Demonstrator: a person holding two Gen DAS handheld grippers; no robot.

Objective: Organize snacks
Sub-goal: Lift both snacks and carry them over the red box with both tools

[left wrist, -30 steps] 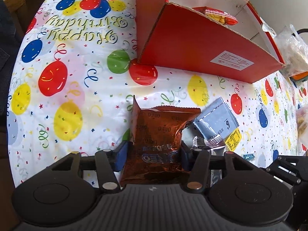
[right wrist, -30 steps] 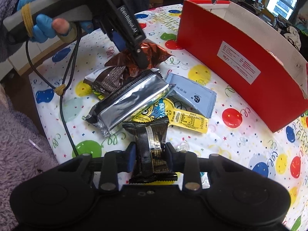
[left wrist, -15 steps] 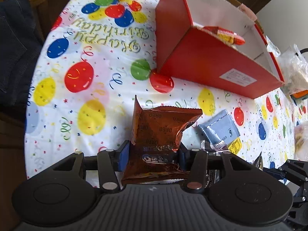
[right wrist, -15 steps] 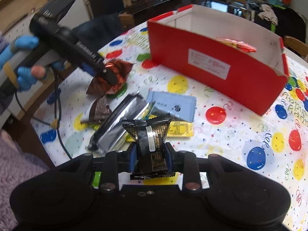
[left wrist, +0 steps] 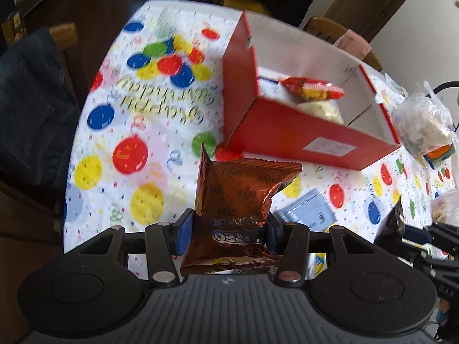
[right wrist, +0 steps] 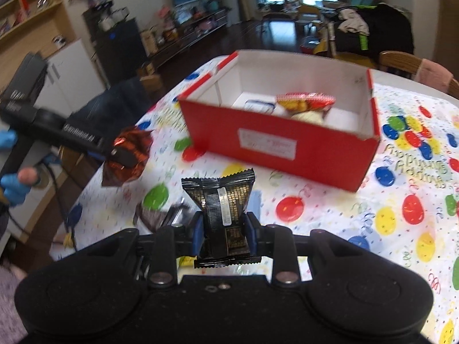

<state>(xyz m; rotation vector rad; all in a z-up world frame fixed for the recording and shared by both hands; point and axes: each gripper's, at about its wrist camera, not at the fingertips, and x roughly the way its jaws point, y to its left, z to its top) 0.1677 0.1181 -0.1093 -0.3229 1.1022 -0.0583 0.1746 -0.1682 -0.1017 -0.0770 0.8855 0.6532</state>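
The left gripper (left wrist: 226, 230) clamps a brown cookie packet (left wrist: 241, 209); the right gripper (right wrist: 222, 230) pinches a black snack packet (right wrist: 222, 200). Both hang above the balloon tablecloth (right wrist: 330, 215), near the red box (right wrist: 287, 146) holding snacks.

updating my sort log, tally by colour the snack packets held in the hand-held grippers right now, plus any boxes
brown Oreo packet: 1, in the left hand-held gripper
black-and-gold packet: 1, in the right hand-held gripper
red box: 1
total: 3
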